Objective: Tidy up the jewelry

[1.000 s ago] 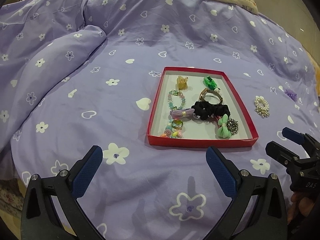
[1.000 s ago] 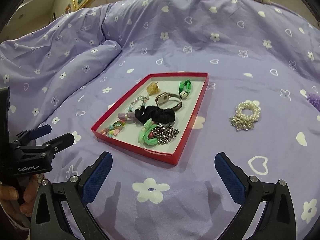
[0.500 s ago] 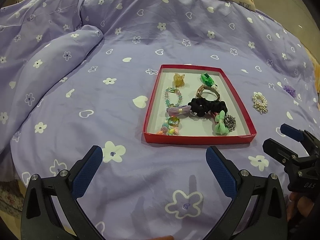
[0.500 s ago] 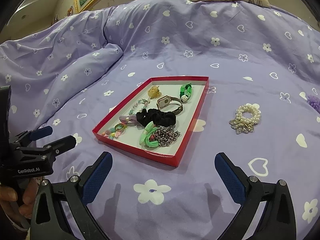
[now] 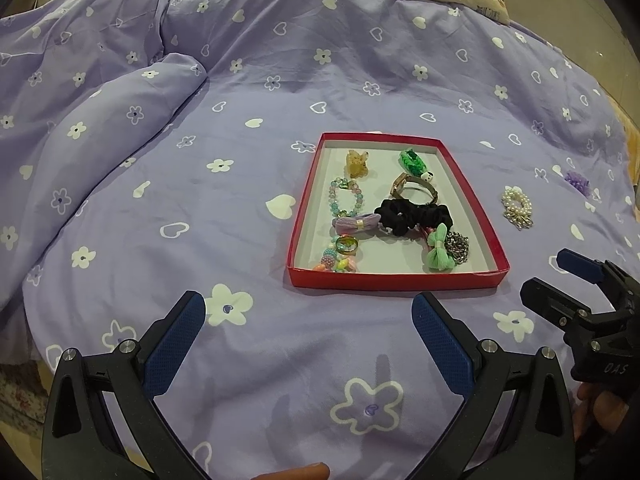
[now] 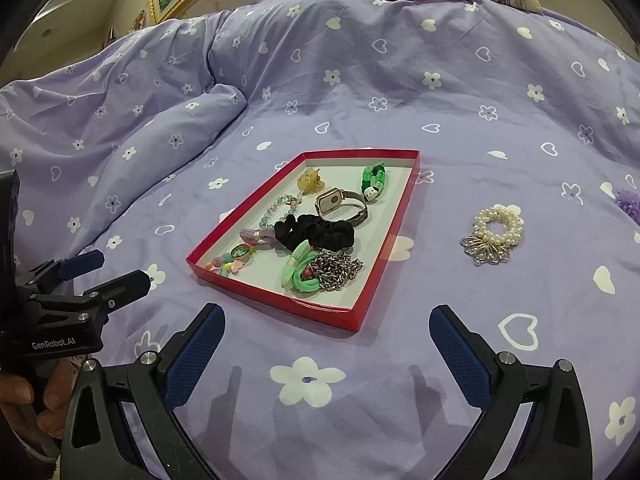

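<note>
My left gripper hangs over the quilt, jaws spread wide, holding nothing. Just ahead sits the red tray, packed: bead bracelet, black scrunchie, watch, chain. My right gripper gapes wide too, empty, near the tray's front corner. Right of the tray, apart from it on the quilt, lies the pearl scrunchie. Farther right, a purple piece at the edge.
</note>
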